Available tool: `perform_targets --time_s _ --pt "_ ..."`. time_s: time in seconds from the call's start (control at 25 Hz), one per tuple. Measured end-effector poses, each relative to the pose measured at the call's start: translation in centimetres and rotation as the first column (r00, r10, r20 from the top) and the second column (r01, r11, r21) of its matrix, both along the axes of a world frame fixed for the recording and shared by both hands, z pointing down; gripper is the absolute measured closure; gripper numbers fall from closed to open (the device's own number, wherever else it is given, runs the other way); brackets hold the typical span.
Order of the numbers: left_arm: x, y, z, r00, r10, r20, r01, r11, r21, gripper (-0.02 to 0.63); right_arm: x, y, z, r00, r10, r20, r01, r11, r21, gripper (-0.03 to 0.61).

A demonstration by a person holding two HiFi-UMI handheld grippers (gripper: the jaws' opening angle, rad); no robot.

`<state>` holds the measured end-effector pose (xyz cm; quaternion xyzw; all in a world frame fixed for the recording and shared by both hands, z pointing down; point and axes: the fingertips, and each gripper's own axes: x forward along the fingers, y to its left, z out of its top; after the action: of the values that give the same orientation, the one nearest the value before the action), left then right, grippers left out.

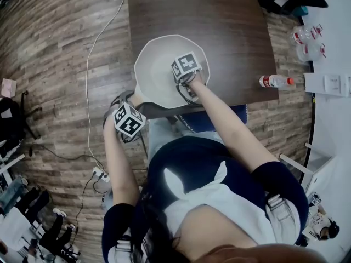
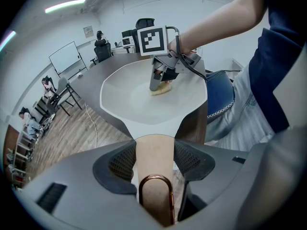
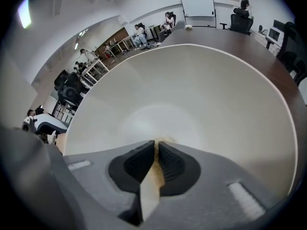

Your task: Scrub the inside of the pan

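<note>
A white pan rests on the near edge of a dark wooden table, its tan wooden handle sticking out toward me. My left gripper is shut on that handle, the copper hanging loop between its jaws. My right gripper points steeply down into the pan bowl, shut on a thin yellowish scrub pad. The pad lies pressed on the pan bottom. In the head view the right gripper's marker cube sits over the bowl and the left one's cube off the table edge.
A plastic bottle with a red cap lies at the table's right edge. A blue chair seat stands under the table by my legs. A white cable runs over the wood floor to a power strip. People sit at far desks.
</note>
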<state>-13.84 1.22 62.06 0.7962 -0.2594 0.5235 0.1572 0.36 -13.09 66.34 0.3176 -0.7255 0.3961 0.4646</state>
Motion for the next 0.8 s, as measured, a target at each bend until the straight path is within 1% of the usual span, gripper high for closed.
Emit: perform_targets --time_s 0.24,0.36,0.56,0.8 --pt "0.0 0.0 0.0 1.000 -0.002 0.001 0.002 1.000 0.001 0.374 -1.0 1.4 0.0 0.999 -0.001 0.039 0.002 1.000 -0.027 0.555" --pt "0.2 -0.1 0.1 1.000 -0.003 0.002 0.003 1.000 0.002 0.374 -1.6 2.1 0.1 0.998 -0.017 0.061 0.020 0.999 -0.045 0.554" --pt "0.1 -0.2 0.1 1.000 -0.006 0.000 0.006 1.000 0.002 0.374 -2.4 2.3 0.1 0.998 -0.041 0.057 0.043 0.999 -0.028 0.554" --pt "-0.3 -0.2 0.2 1.000 -0.008 -0.004 0.008 1.000 0.003 0.373 -3.6 2.2 0.2 0.995 -0.054 0.080 0.055 0.998 -0.009 0.552"
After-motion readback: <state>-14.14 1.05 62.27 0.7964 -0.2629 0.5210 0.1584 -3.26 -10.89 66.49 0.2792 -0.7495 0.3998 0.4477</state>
